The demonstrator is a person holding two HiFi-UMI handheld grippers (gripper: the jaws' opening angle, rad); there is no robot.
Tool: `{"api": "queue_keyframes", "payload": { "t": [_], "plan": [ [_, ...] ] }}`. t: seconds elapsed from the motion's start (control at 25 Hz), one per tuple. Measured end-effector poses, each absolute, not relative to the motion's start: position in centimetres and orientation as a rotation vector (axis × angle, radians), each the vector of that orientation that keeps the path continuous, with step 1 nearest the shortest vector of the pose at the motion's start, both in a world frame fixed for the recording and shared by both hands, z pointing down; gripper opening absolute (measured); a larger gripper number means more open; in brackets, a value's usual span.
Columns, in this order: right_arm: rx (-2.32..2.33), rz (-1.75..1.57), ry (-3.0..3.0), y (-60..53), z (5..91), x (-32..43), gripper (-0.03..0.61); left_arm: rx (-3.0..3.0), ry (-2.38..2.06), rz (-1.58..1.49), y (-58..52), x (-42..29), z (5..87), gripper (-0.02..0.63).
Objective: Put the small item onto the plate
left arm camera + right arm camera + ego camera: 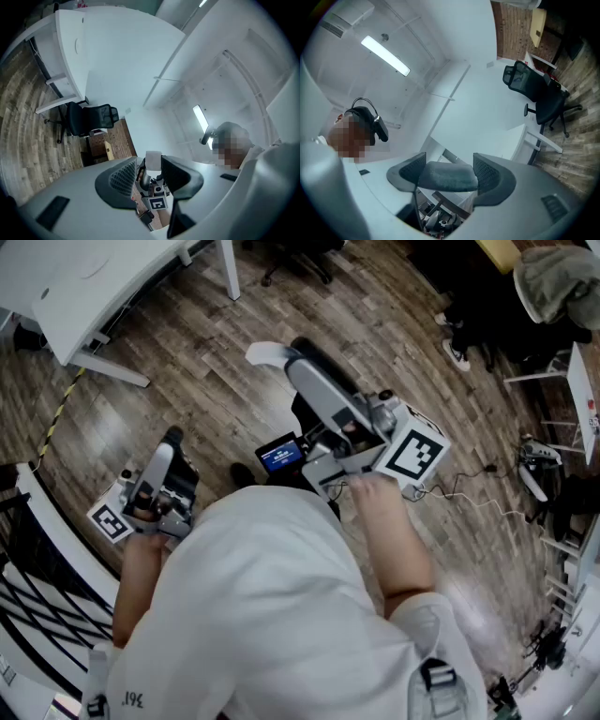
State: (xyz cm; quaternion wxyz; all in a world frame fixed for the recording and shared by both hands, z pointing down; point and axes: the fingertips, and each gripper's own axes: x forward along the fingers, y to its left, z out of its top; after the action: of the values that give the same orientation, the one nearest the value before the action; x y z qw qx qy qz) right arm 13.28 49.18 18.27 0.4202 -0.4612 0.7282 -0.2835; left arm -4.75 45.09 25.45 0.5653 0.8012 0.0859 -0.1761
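No plate and no small item show in any view. In the head view, the person holds both grippers over a wooden floor (187, 381). My left gripper (172, 442) is at the lower left and my right gripper (286, 351) is higher, in the middle, with its marker cube (412, 454). In the left gripper view, the left gripper (149, 168) has its jaws apart, and the other gripper's marker cube (158, 203) shows through the gap. In the right gripper view, the right gripper (449, 173) also has its jaws wide apart. A dark grey rounded shape (447, 177) lies across that gap; what it is I cannot tell.
A white desk (94, 277) stands at the top left and a black railing (28, 587) at the left edge. Cables (469, 493) trail over the floor on the right. A black office chair (89, 119) stands by a white desk; the same kind of chair (536, 96) shows opposite.
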Motion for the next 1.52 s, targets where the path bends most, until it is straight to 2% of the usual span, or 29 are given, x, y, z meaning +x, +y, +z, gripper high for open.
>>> {"api": "queue_keyframes", "payload": {
  "t": [0.68, 1.52],
  "plan": [
    [-1.117, -0.742, 1.885, 47.2, 19.0, 15.9, 0.308, 1.892, 0.171, -0.421, 45.1, -1.1, 26.1, 0.161],
    [-1.063, -0.813, 1.904, 45.8, 20.4, 15.5, 0.308, 1.903, 0.164, -0.407, 44.7, 0.1, 26.5, 0.161]
  ]
}}
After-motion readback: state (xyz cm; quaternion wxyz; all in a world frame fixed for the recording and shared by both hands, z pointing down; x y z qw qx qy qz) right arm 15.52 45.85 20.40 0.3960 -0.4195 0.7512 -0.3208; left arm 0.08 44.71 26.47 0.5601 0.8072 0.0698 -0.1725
